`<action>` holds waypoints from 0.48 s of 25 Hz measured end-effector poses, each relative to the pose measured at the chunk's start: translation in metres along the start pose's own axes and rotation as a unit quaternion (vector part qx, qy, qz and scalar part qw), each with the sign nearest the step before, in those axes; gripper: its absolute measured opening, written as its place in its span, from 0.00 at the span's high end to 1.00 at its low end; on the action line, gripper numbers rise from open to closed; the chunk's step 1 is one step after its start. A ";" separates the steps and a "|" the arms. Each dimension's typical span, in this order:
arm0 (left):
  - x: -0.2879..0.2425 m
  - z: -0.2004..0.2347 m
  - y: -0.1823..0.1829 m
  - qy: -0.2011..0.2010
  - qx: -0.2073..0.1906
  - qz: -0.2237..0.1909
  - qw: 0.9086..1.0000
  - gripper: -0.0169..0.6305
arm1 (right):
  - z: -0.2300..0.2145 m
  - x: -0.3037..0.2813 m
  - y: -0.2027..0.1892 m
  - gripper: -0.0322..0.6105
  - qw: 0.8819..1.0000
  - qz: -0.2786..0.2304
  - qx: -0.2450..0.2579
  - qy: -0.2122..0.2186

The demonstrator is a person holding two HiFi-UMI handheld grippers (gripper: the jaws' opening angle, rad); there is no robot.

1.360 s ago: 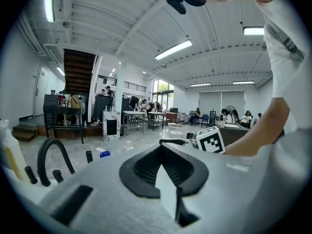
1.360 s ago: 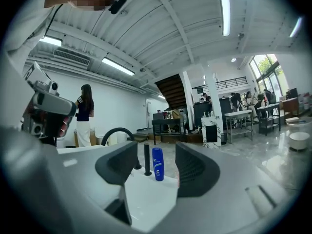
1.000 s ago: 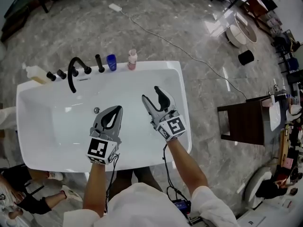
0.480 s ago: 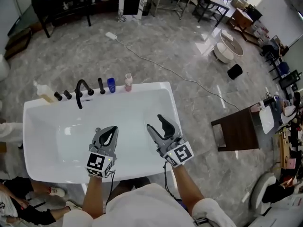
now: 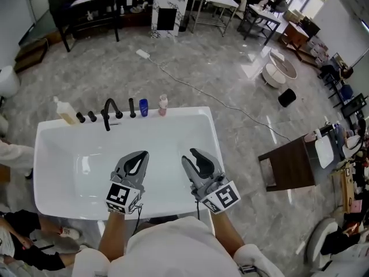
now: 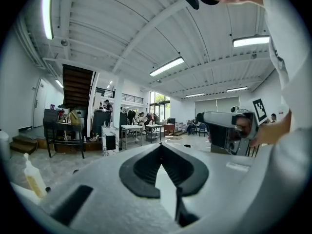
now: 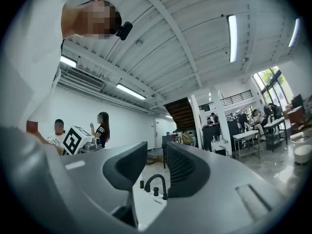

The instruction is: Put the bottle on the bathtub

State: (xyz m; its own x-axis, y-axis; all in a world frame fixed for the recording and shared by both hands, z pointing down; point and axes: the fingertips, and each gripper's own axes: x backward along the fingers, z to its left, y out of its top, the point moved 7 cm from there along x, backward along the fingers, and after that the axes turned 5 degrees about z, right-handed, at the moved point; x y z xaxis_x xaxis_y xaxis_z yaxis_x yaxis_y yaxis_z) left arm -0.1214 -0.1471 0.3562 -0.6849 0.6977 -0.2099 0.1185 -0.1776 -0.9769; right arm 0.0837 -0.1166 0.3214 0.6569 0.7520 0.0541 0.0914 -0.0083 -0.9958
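Bottles (image 5: 163, 104) are seen upright on the far rim of the bathtub (image 5: 173, 138) by the tap (image 5: 108, 113), and with the left hand-held gripper (image 5: 140, 154) closed on nothing and the right hand-held gripper (image 5: 191, 156) narrowly parted and empty, the placing is judged done.

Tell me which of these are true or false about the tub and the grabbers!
1. The right gripper is holding a bottle. False: its jaws are apart with nothing between them.
2. A black tap stands on the far rim of the bathtub. True.
3. The blue bottle lies inside the bathtub. False: it stands on the rim, next to the pink bottle.
4. The left gripper has its jaws together at the tips. True.
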 end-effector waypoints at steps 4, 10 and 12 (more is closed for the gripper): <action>0.014 -0.006 0.003 0.002 0.001 -0.002 1.000 0.96 | 0.010 0.002 0.009 0.88 1.000 0.005 -0.014 0.011; 0.025 -0.013 0.006 0.001 0.002 -0.004 1.000 0.96 | 0.017 0.000 0.011 0.96 0.999 0.025 -0.025 0.029; 0.027 -0.013 0.006 0.003 0.001 -0.005 1.000 0.96 | 0.019 0.000 0.009 0.96 0.999 0.029 -0.032 0.032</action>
State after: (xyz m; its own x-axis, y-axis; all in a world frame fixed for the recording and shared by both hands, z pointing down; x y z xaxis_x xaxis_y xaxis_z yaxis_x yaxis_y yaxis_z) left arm -0.1301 -0.1199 0.3444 -0.6822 0.7029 -0.2012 0.1105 -0.1729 -0.9787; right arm 0.0705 -0.1044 0.3113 0.7089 0.7053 0.0037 0.0978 -0.0932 -0.9908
